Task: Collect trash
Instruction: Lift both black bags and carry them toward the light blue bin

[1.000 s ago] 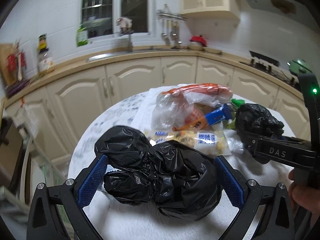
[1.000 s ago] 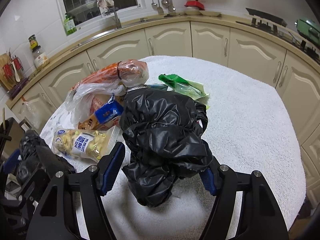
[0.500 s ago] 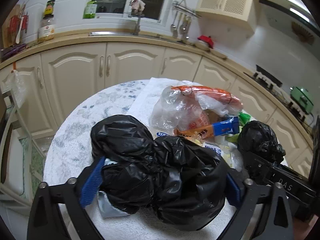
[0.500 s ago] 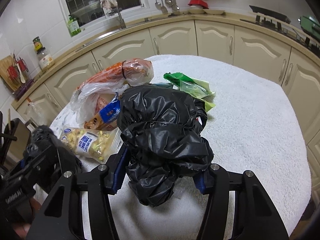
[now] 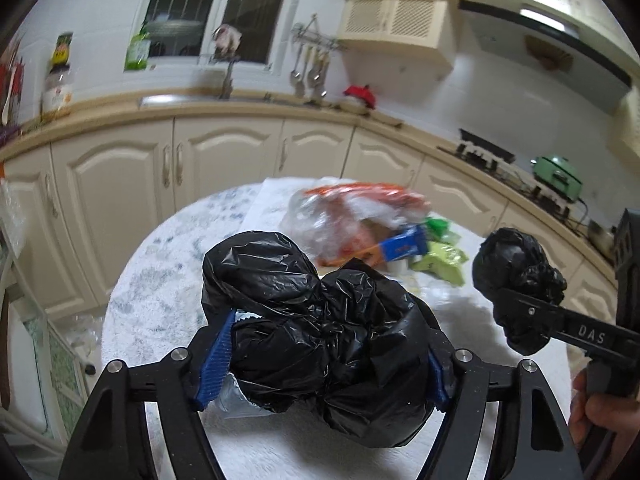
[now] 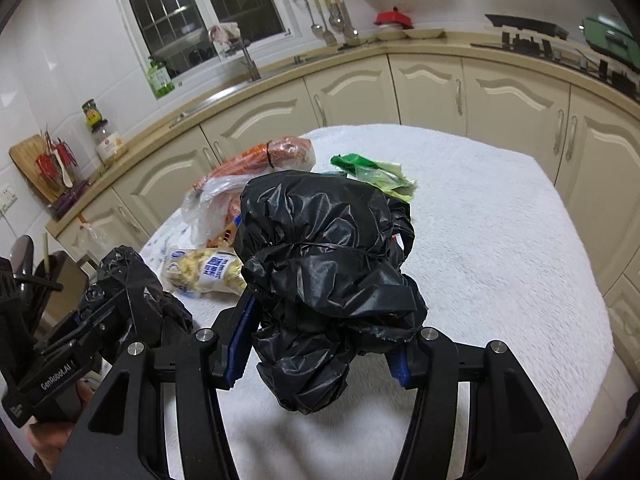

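My left gripper (image 5: 324,354) is closing its jaws on a large black trash bag (image 5: 320,332); both blue pads press into its sides. My right gripper (image 6: 320,346) clamps a 2nd black bag (image 6: 324,272), lifted clear of the white towel-covered table (image 6: 500,240), its shadow below. Ahead of both grippers lies the loose trash: a clear bag of orange wrappers (image 6: 256,168), a snack packet (image 6: 204,270) and a green wrapper (image 6: 372,170).

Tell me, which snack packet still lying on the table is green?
The green packet, lying farthest back on the white cloth. The peanut packet is white and blue; the tied bag is orange.
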Tool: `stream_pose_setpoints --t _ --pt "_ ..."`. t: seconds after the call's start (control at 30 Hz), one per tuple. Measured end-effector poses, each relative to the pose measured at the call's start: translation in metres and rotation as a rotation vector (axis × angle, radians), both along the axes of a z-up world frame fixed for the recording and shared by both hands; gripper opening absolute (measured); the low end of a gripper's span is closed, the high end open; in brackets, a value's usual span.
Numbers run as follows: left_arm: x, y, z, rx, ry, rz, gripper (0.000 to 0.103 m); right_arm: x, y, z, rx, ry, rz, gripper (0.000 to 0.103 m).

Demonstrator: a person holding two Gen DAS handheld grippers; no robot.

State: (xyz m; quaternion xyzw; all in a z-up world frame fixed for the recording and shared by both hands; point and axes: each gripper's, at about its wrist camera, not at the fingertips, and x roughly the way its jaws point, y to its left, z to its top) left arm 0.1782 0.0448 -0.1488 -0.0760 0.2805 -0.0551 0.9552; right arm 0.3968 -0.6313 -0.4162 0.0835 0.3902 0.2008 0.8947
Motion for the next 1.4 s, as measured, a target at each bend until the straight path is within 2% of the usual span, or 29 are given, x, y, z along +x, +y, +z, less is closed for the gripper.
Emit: stream_pose_setpoints --t 0.27,0.5,0.67,0.83,1.03,1.13,1.17,1.2,1.23,1.27,1.33,1.37,1.4 --pt "-0.048 -0.036 0.031 0.063 -0.158 -0.108 0.072 -0.036 -0.037 0.027 0.033 -0.067 -0.058 0.056" --pt "-0.057 -0.099 0.042 0.064 -0.213 -0.284 0.072 -0.069 -0.099 0.059 0.054 -0.142 -0.166 0.056" --pt "-0.034 -0.154 0.037 0.036 -0.193 -0.438 0.072 -0.093 -0.173 0.07 0.045 -0.172 -0.312 0.056" --pt "0.004 -0.225 0.012 -0.019 -0.102 -0.61 0.072 -0.116 -0.248 0.067 0.016 -0.155 -0.468 0.056" --pt "0.069 -0.302 -0.04 0.015 0.031 -0.749 0.072 -0.133 -0.331 0.027 0.006 -0.056 -0.623 0.056" --pt "0.104 -0.353 -0.064 0.055 0.108 -0.791 0.072 -0.128 -0.358 -0.008 0.029 0.023 -0.666 0.056" --pt "0.123 -0.369 -0.082 0.069 0.15 -0.802 0.072 -0.125 -0.367 -0.023 0.04 0.054 -0.68 0.056" --pt "0.127 -0.387 -0.08 0.078 0.161 -0.804 0.072 -0.123 -0.376 -0.039 0.051 0.082 -0.691 0.056" --pt "0.145 -0.417 -0.09 0.1 0.19 -0.803 0.072 -0.119 -0.384 -0.052 0.066 0.107 -0.702 0.056" --pt "0.161 -0.43 -0.103 0.111 0.221 -0.806 0.072 -0.12 -0.393 -0.065 0.079 0.127 -0.712 0.056" --pt "0.176 -0.473 -0.113 0.132 0.25 -0.801 0.072 -0.117 -0.409 -0.089 0.104 0.173 -0.73 0.056" --pt "0.184 -0.515 -0.114 0.157 0.257 -0.792 0.072 -0.114 -0.416 -0.105 0.122 0.202 -0.741 0.056" --pt "0.202 -0.531 -0.129 0.167 0.284 -0.788 0.072 -0.113 -0.421 -0.113 0.13 0.216 -0.745 0.056"
